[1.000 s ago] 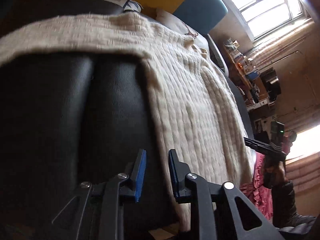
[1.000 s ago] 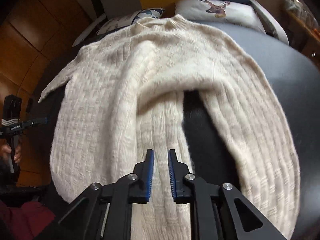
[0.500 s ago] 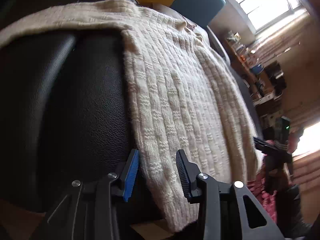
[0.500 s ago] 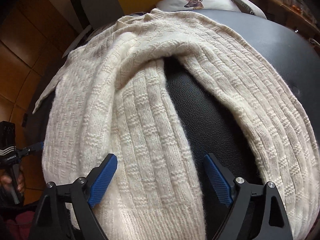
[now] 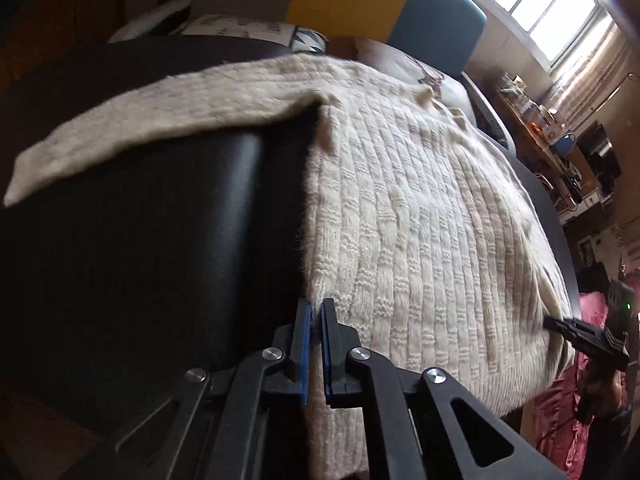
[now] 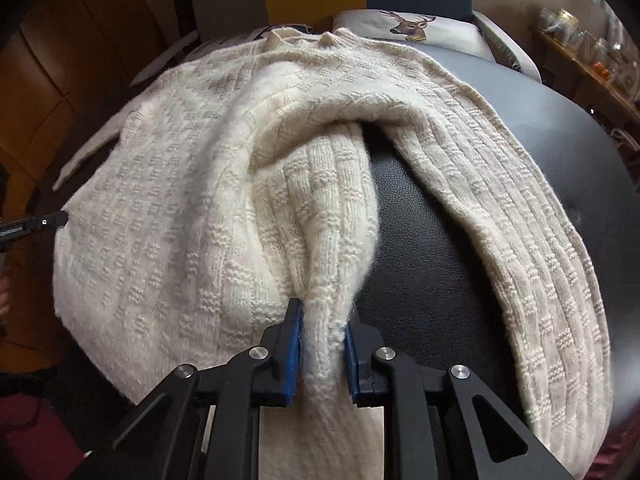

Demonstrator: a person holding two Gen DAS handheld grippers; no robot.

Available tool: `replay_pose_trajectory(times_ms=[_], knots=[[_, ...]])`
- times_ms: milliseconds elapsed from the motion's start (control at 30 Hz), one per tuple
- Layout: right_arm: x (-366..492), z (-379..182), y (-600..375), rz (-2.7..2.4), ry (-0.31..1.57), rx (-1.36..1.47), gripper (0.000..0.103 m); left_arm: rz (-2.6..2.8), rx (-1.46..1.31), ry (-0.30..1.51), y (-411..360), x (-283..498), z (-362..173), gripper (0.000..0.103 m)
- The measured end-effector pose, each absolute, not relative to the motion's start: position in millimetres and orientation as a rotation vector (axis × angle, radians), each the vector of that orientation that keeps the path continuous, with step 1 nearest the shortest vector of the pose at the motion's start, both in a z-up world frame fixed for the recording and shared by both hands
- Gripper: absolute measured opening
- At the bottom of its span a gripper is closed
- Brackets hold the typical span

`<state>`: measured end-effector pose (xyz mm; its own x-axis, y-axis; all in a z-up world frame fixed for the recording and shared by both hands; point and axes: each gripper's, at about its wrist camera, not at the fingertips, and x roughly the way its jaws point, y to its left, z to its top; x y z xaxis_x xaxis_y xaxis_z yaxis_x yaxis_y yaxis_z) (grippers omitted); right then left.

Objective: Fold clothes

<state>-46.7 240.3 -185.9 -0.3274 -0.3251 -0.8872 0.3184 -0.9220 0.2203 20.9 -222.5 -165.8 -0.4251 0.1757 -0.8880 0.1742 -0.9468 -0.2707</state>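
No text, label, brand, number or sign can be read in either view. The nearest thing to a mark is a printed deer head on the white cushion (image 6: 412, 26) at the far end of the dark surface, which carries no lettering. The items on the shelf (image 5: 536, 116) by the window are too small and blurred to show any writing. The other gripper's body (image 5: 616, 312), seen from the left wrist, shows a small green light and pale stripes, but no characters can be made out on it.
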Motion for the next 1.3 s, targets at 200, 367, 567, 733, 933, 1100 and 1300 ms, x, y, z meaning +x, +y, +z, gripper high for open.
replay_pose_trajectory(times_ms=[200, 367, 567, 733, 933, 1100, 1300], knots=[[-38, -194, 242, -2.253, -0.063, 1.569, 0.039, 2.581, -1.794, -0.516, -228, 22, -180, 0.006], [-47, -159, 248, -2.399, -0.035, 1.444, 0.06, 2.825, -1.635, -0.434, -224, 31, -139, 0.006], [-66, -176, 249, -2.441, -0.033, 1.466, 0.051, 2.679, -1.531, -0.373, -184, 13, -145, 0.01], [-82, -192, 249, -2.471, -0.034, 1.492, 0.045, 2.564, -1.704, -0.296, -173, 15, -194, 0.012], [-94, -204, 251, -2.495, -0.062, 1.515, 0.043, 2.547, -1.684, -0.299, -167, 9, -179, 0.012], [-98, -196, 239, -2.459, -0.063, 1.511, 0.055, 2.518, -1.688, -0.308, -162, -1, -166, 0.012], [-110, -159, 221, -2.47, -0.108, 1.366, 0.055, 2.535, -1.568, -0.302, -157, -34, -144, 0.012]])
